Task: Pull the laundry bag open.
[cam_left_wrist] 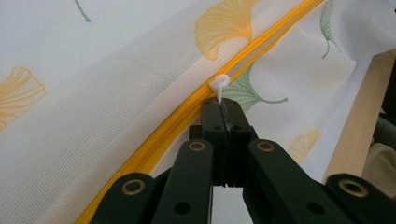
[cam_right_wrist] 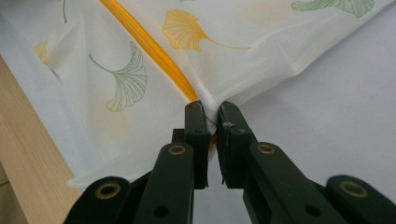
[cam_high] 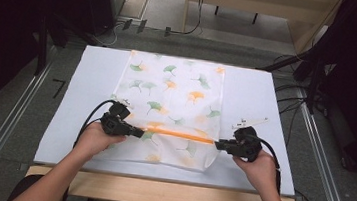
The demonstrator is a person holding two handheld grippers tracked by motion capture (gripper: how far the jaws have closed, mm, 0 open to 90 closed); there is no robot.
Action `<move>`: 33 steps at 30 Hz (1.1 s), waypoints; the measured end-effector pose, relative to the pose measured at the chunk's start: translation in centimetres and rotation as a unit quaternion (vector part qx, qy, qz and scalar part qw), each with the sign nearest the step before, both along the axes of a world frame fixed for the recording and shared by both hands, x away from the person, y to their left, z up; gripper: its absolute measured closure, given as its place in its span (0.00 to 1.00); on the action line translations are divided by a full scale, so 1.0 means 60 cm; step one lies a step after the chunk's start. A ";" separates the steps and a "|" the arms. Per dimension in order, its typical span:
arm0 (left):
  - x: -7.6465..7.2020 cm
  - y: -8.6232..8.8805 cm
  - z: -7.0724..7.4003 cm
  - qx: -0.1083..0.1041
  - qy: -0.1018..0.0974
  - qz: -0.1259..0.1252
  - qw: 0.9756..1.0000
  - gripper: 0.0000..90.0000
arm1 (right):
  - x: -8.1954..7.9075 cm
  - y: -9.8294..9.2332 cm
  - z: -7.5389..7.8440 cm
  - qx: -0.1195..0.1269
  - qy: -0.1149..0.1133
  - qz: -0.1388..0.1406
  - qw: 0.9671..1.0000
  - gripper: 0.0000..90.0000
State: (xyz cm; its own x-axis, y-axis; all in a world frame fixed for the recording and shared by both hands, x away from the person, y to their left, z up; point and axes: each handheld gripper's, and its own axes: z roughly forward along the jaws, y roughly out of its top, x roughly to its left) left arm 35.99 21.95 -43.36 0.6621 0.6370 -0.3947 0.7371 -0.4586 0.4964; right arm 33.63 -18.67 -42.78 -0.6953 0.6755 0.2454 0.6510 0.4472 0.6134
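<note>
A white mesh bag (cam_high: 170,109) printed with green and orange leaves is lying across the middle of the high view on the white counter (cam_high: 258,89). Its orange zipper (cam_high: 178,133) is running across the lower centre of the frame. The left gripper (cam_high: 139,133), at lower left, is pinching the small white zipper pull (cam_left_wrist: 219,85), jaws together on it. The right gripper (cam_high: 218,145), at lower right, is clamping the bag's edge where the zipper ends, jaws nearly closed on the fabric.

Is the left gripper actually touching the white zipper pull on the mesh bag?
Touching. In the left gripper view, the left gripper has its jaws closed on the white zipper pull.
</note>
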 end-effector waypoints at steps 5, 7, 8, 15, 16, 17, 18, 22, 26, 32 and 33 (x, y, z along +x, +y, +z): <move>0.000 0.001 -0.001 0.004 0.003 0.003 1.000 1.00 | 0.000 0.000 0.000 -0.001 0.000 0.000 1.000 0.95; 0.001 0.006 -0.002 0.005 0.005 0.006 1.000 1.00 | 0.000 0.000 -0.001 0.000 0.001 0.000 1.000 0.95; 0.002 0.010 -0.002 0.006 0.005 0.005 1.000 1.00 | 0.000 0.000 -0.001 0.000 0.001 -0.001 1.000 0.95; -0.003 0.035 0.004 0.008 0.004 0.017 1.000 1.00 | 0.001 -0.002 -0.001 -0.001 0.002 -0.002 1.000 0.95; -0.004 0.038 0.005 0.010 0.003 0.017 1.000 1.00 | 0.001 -0.002 -0.002 -0.002 0.002 -0.003 1.000 0.95; -0.004 0.039 0.005 0.007 0.004 0.018 1.000 1.00 | 0.002 -0.002 -0.002 -0.002 0.002 -0.003 1.000 0.95; -0.004 0.040 0.006 0.007 0.003 0.019 1.000 1.00 | 0.002 -0.001 -0.002 -0.002 0.002 -0.002 1.000 0.95; -0.004 0.038 0.005 0.007 0.001 0.019 1.000 1.00 | 0.001 -0.002 -0.002 -0.003 0.002 -0.005 1.000 0.95; -0.003 0.038 0.005 0.006 0.000 0.019 1.000 1.00 | 0.003 -0.003 -0.002 -0.003 0.001 -0.005 1.000 0.95; -0.003 0.038 0.005 0.005 0.001 0.018 1.000 1.00 | 0.002 -0.003 -0.002 -0.002 0.002 -0.006 1.000 0.95; -0.003 0.039 0.005 0.006 0.002 0.017 1.000 1.00 | 0.002 -0.003 -0.003 -0.002 0.002 -0.005 1.000 0.95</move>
State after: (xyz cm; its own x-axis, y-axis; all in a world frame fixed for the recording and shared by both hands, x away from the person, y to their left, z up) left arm 35.79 24.27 -43.05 0.6383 0.6639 -0.3897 0.7543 -0.4382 0.4889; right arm 33.77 -18.83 -42.93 -0.6872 0.6838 0.2455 0.6579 0.4424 0.6094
